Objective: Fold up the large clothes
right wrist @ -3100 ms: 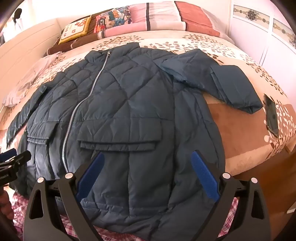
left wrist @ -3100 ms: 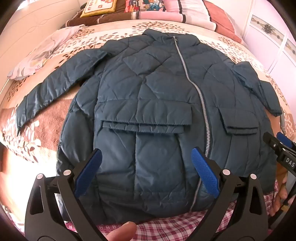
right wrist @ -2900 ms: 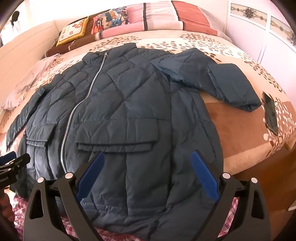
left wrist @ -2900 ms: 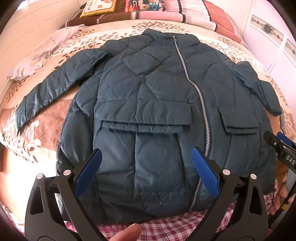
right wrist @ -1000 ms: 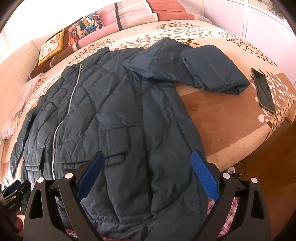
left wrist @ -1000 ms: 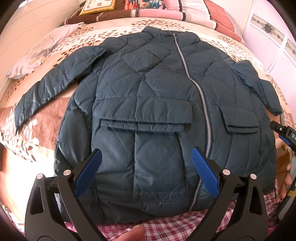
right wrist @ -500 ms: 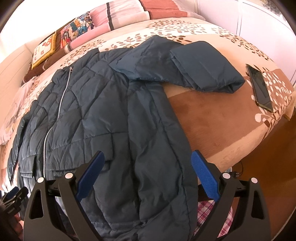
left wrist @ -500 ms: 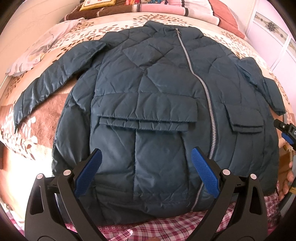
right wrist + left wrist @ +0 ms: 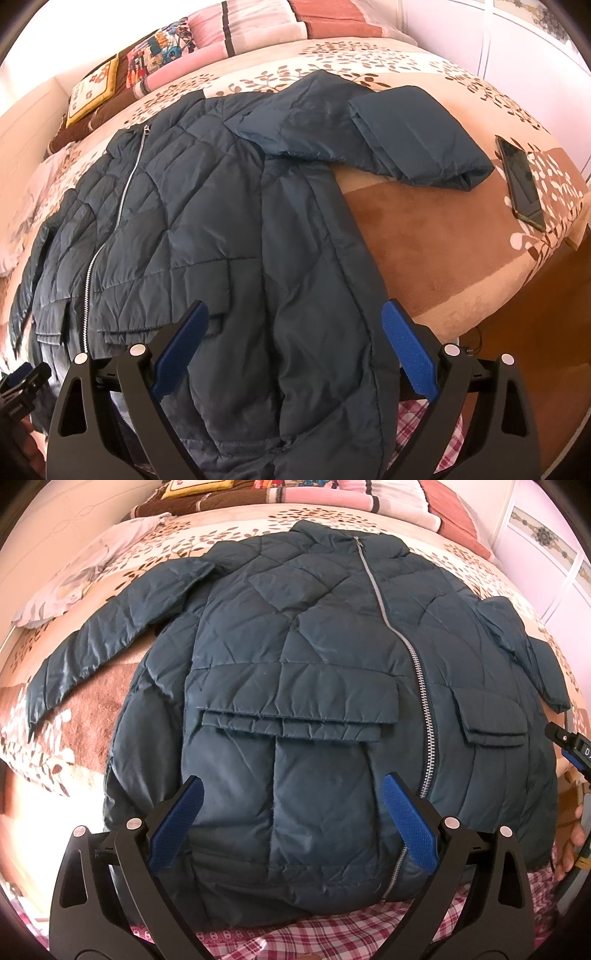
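Observation:
A dark teal quilted jacket [image 9: 295, 657] lies front up on the bed, zipped, with its hem toward me. Its left sleeve [image 9: 103, 635] stretches out flat. The other sleeve [image 9: 399, 144] is bent, its cuff end doubled over near the bed's right side. My left gripper [image 9: 295, 812] hovers open above the lower front, near the hem. In the right wrist view my right gripper [image 9: 295, 339] is open over the jacket's right side panel [image 9: 317, 295]. Neither holds anything.
A black phone [image 9: 521, 181] lies on the floral blanket [image 9: 436, 229] beside the folded cuff. Pillows [image 9: 155, 55] line the headboard end. A pale cloth [image 9: 81, 576] sits at the bed's far left. Red plaid fabric [image 9: 332, 934] shows under the hem.
The right gripper has swung toward the jacket's right edge and moved closer to it. The left gripper has edged nearer over the lower front. Both stayed open.

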`<action>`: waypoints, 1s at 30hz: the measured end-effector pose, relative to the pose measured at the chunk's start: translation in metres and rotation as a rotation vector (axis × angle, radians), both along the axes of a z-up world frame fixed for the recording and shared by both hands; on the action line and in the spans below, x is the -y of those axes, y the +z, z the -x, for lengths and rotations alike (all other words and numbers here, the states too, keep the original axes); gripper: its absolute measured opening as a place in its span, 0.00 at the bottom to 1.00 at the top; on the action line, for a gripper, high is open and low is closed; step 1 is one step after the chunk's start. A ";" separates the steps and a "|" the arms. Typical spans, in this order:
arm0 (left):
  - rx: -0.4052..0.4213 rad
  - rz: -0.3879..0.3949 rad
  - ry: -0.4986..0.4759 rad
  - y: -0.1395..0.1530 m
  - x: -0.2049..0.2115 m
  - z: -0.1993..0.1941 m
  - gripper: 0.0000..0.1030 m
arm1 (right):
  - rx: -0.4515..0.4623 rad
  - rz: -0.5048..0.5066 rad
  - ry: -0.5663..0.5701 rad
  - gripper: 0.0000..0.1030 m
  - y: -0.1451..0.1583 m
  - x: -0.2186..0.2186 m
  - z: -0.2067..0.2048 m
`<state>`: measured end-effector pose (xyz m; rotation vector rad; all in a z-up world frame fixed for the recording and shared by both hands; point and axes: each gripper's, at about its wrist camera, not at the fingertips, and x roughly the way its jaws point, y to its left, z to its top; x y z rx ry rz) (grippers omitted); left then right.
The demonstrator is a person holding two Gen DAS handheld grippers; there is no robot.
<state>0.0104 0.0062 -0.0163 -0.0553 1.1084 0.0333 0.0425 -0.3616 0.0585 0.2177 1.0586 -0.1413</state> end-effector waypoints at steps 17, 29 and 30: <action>-0.001 -0.020 -0.008 0.000 0.005 -0.024 0.94 | 0.025 0.055 -0.039 0.89 0.010 0.024 -0.024; 0.007 -0.013 -0.093 0.006 0.047 -0.069 0.94 | 0.010 0.085 -0.142 0.89 -0.006 0.100 -0.066; 0.004 -0.011 -0.101 0.005 0.051 -0.072 0.94 | 0.010 0.082 -0.141 0.89 -0.007 0.103 -0.068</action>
